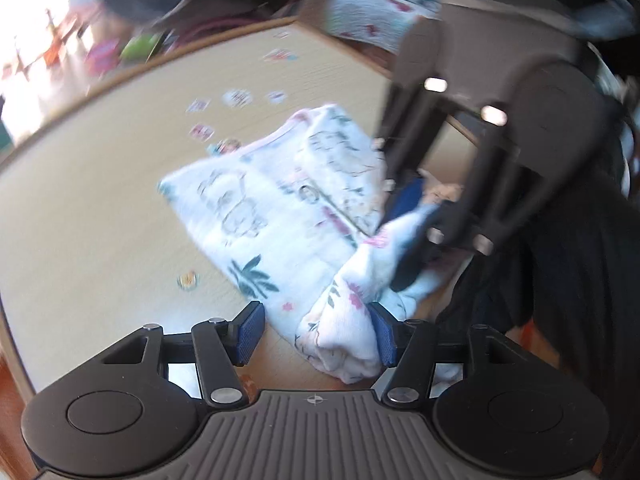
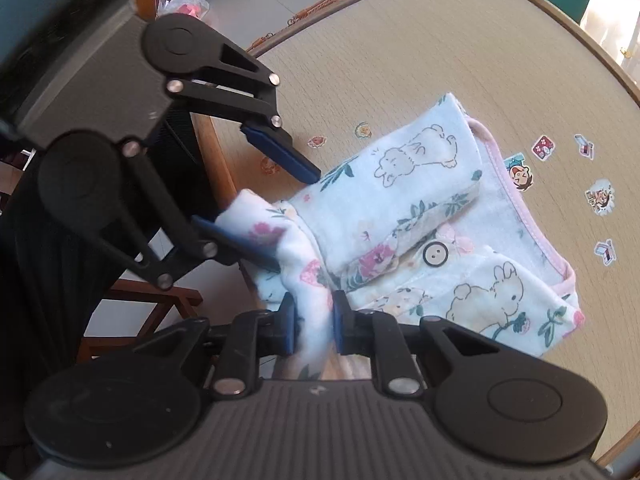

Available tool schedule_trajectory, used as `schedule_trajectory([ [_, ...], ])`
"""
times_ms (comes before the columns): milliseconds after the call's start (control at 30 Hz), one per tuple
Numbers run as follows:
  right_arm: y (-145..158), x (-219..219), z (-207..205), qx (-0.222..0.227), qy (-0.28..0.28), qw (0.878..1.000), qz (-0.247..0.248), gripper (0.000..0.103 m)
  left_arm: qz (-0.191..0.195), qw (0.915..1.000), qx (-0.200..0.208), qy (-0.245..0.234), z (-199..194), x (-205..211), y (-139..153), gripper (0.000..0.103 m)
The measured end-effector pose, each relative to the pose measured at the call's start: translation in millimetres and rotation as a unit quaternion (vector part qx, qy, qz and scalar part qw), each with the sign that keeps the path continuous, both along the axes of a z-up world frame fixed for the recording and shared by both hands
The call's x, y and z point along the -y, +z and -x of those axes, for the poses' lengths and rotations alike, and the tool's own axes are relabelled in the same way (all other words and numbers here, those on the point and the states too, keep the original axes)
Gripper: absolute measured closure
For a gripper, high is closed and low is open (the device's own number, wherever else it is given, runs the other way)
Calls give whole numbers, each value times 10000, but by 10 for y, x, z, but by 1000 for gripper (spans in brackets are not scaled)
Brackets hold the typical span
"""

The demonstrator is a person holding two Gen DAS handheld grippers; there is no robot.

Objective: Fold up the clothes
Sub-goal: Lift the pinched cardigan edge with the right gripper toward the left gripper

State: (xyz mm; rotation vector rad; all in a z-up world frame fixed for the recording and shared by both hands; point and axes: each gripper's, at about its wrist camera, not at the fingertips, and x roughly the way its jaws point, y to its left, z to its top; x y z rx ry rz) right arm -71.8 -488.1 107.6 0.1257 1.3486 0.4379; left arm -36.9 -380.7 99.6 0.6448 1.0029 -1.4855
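across the middle of the right wrist view, a child's printed garment (image 2: 436, 216) lies partly folded on the round tabletop (image 2: 400, 60), pale blue with rabbits, flowers and pink trim. its long axis runs from the lower left of the frame, at the tabletop's near edge, up toward the centre right. one folded sleeve panel (image 2: 408, 184) lies along that line, and a white button (image 2: 435, 256) shows just below it. the garment's bunched lower-left end hangs past the tabletop edge.

the right tool (image 2: 314, 322) is narrow, its blue pads pinching a rolled strip of that bunched cloth at the bottom centre. the left tool (image 2: 256, 204) comes in from the upper left of the same frame with its fingers wide apart; the lower finger touches the cloth bunch, the upper one stands free above the garment.

the left wrist view is motion-blurred: the left tool (image 1: 316, 330) is wide, cloth resting against its right pad (image 1: 382, 334) only, and the right tool (image 1: 428, 228) appears at the centre right.

several small stickers (image 2: 520, 178) dot the tabletop just beyond the garment's pink hem. bare tabletop spreads toward the upper right rim (image 2: 580, 28), leaving broad open room there.
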Motion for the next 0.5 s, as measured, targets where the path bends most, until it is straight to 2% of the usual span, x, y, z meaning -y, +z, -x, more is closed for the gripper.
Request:
schedule_trajectory([
  [100, 110, -19, 107, 183, 0, 9998, 102, 81, -91, 9991, -279, 298, -132, 43, -19, 44],
  [233, 187, -107, 272, 334, 137, 9985, 412, 73, -257, 9992, -187, 253, -130, 134, -5, 44],
  [367, 235, -208, 441, 445, 322, 9958, 736, 72, -363, 9989, -160, 234, -157, 234, -21, 44],
  [500, 283, -308, 611, 554, 507, 9915, 1058, 71, -443, 9986, -159, 253, -59, 12, -36, 44],
])
